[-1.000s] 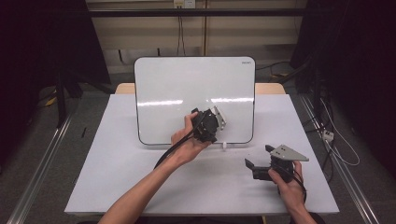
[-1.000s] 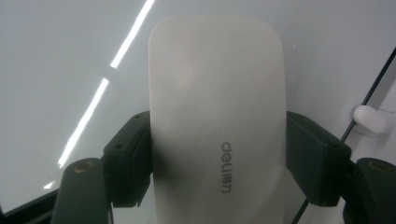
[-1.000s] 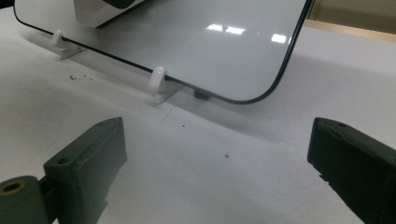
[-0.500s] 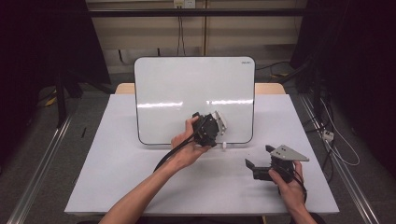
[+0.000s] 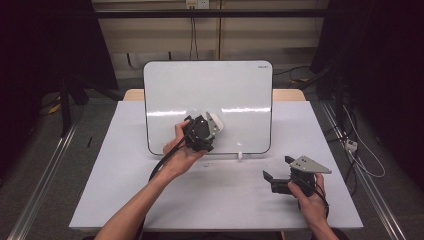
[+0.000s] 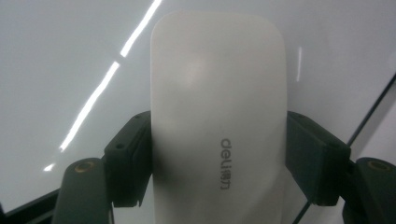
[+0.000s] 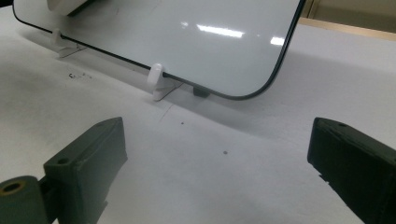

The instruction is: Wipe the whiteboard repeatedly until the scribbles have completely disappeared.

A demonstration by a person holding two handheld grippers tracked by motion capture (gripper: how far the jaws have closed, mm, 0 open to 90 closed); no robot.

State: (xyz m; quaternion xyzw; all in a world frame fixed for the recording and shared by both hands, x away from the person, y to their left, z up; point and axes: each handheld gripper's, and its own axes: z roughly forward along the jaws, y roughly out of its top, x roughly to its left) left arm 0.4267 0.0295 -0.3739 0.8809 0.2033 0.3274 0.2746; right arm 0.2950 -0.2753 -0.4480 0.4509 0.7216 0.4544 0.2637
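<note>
A white eraser (image 6: 217, 116) with grey lettering sits between the jaws of my left gripper (image 6: 219, 161), which is shut on its two long sides. In the high view this gripper (image 5: 212, 125) holds the eraser (image 5: 216, 121) against the lower middle of the upright whiteboard (image 5: 207, 90). The board's face (image 6: 56, 56) looks blank and glossy behind the eraser. My right gripper (image 5: 277, 168) rests on the table at the front right, apart from the board. Its jaws stand wide open with nothing between them (image 7: 217, 158).
The whiteboard (image 7: 187, 37) leans in small white clip stands (image 7: 156, 80) on the white table top (image 5: 215, 200). A few dark specks lie on the table in front of the board. Rails and cables run along the floor on both sides.
My left gripper has slid the eraser leftward across the lower part of the whiteboard. The right gripper has stayed where it was.
</note>
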